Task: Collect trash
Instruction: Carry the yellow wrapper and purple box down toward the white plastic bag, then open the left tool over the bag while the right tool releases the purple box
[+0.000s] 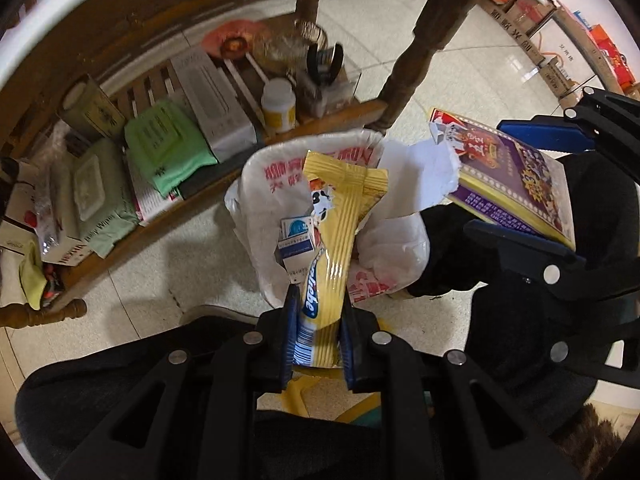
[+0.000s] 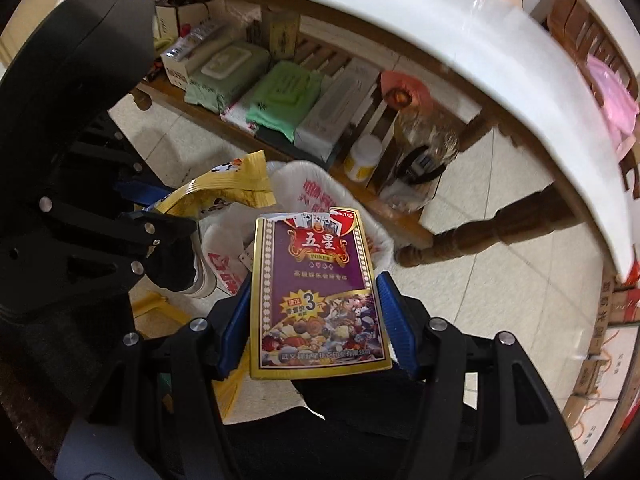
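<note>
Already both grippers are loaded and hang over the white bag [image 1: 256,200], which lines a bin on the floor beside the low wooden table [image 1: 344,110]. The left gripper [image 1: 318,312] is clamped tight on a yellow snack wrapper [image 1: 336,236], its free end pointing down into the bag's mouth. The right gripper [image 2: 314,312] holds a purple card box [image 2: 316,292] across its width, also above the bag. Inside the bag a small blue and white carton [image 1: 296,240] and some white paper [image 1: 416,176] already lie, so part of the collecting looks done. Neither held piece has been dropped yet; letting both go into the bag seems the step left here. Whether more trash waits elsewhere I cannot tell.
</note>
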`<action>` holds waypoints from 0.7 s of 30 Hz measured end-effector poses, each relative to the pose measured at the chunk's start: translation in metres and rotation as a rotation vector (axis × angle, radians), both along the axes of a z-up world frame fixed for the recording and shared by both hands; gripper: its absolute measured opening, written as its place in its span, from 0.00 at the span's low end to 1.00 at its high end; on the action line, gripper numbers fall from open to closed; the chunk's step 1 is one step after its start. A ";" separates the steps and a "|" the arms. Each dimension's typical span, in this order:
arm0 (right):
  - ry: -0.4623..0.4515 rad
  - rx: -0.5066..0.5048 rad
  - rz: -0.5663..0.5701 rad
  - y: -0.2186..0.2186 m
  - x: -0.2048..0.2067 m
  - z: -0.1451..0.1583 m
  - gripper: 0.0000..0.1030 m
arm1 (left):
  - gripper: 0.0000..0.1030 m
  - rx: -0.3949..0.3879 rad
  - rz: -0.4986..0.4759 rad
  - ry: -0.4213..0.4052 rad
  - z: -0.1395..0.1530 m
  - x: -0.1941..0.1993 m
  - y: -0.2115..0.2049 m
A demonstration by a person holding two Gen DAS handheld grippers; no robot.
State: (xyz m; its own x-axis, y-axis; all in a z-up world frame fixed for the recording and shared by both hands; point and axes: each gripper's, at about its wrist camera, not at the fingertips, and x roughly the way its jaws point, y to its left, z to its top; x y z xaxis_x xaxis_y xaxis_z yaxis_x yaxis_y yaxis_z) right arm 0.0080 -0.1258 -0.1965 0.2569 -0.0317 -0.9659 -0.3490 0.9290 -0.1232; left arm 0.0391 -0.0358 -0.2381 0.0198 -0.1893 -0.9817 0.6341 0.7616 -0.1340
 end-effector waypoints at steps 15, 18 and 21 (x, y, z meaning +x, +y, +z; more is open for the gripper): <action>0.123 0.021 -0.087 -0.026 0.036 -0.087 0.57 | 0.18 0.076 -0.010 0.105 -0.075 0.028 -0.027; 0.142 0.033 -0.102 -0.030 0.047 -0.102 0.57 | 0.18 0.117 -0.021 0.123 -0.092 0.034 -0.031; 0.165 0.049 -0.112 -0.034 0.057 -0.116 0.57 | 0.18 0.127 -0.013 0.157 -0.106 0.042 -0.035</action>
